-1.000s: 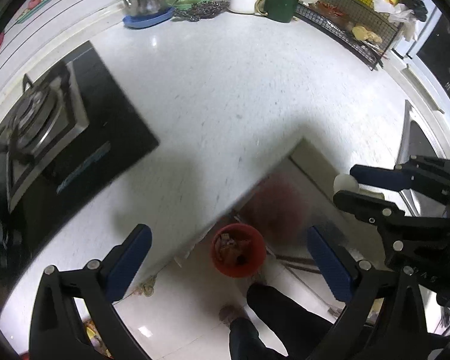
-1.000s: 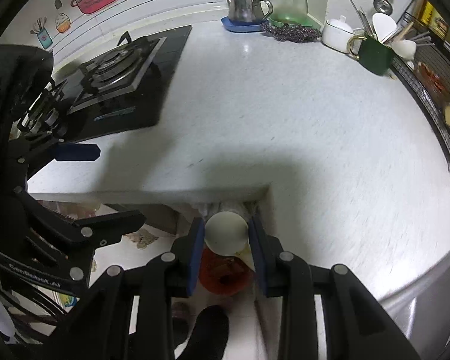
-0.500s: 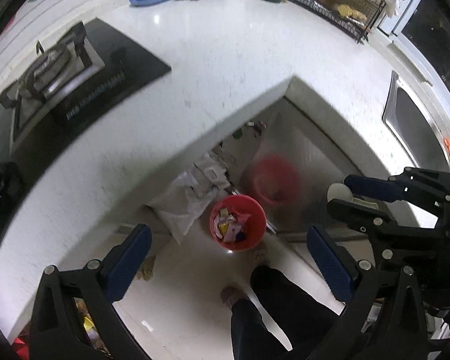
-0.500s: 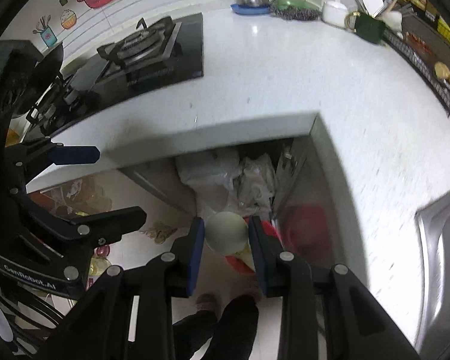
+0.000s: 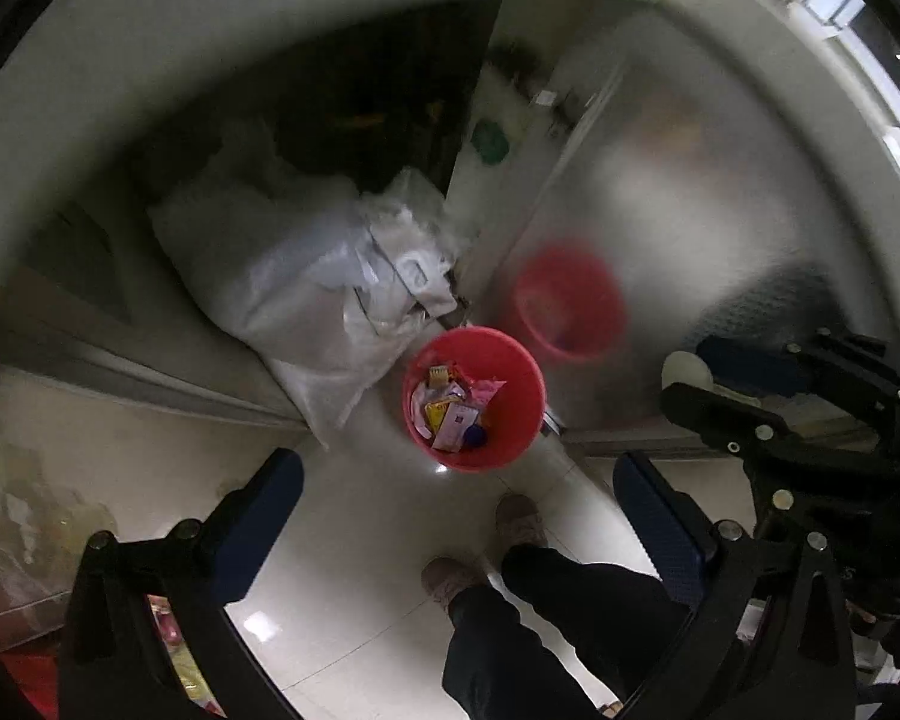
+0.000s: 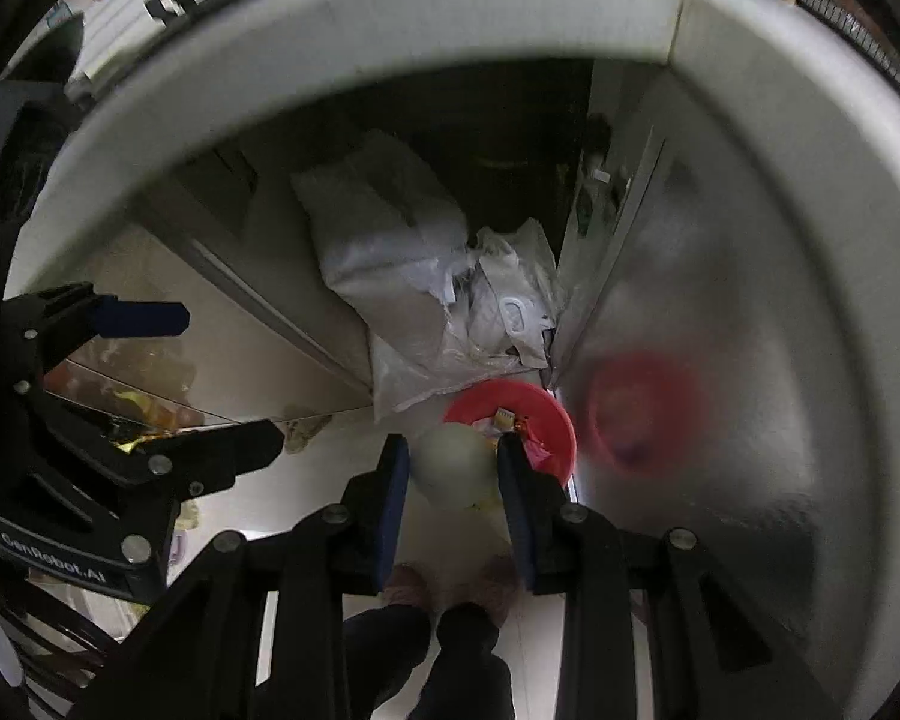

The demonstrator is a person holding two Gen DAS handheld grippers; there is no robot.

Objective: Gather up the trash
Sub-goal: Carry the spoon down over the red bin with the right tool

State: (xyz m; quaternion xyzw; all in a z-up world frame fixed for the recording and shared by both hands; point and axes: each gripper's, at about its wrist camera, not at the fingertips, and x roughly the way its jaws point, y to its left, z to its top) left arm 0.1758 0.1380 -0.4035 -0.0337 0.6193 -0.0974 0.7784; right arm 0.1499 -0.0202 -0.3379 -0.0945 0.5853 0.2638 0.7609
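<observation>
One pale round ball of trash (image 6: pixel 453 468) sits clamped in the right gripper (image 6: pixel 453 474), just beside the red plastic bin (image 6: pixel 531 414), not dropped yet; left gripper (image 5: pixel 456 474) gapes wide, empty.

Each tool (image 5: pixel 456 504) is black-framed with silver screws and blue pads; the person wears dark trousers (image 5: pixel 546 624) and pinkish slippers (image 5: pixel 519 519)

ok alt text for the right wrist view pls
The right gripper holds a pale round object between its blue pads, above the near rim of a red bin of wrappers on the floor. White plastic bags lie behind the bin.
</observation>
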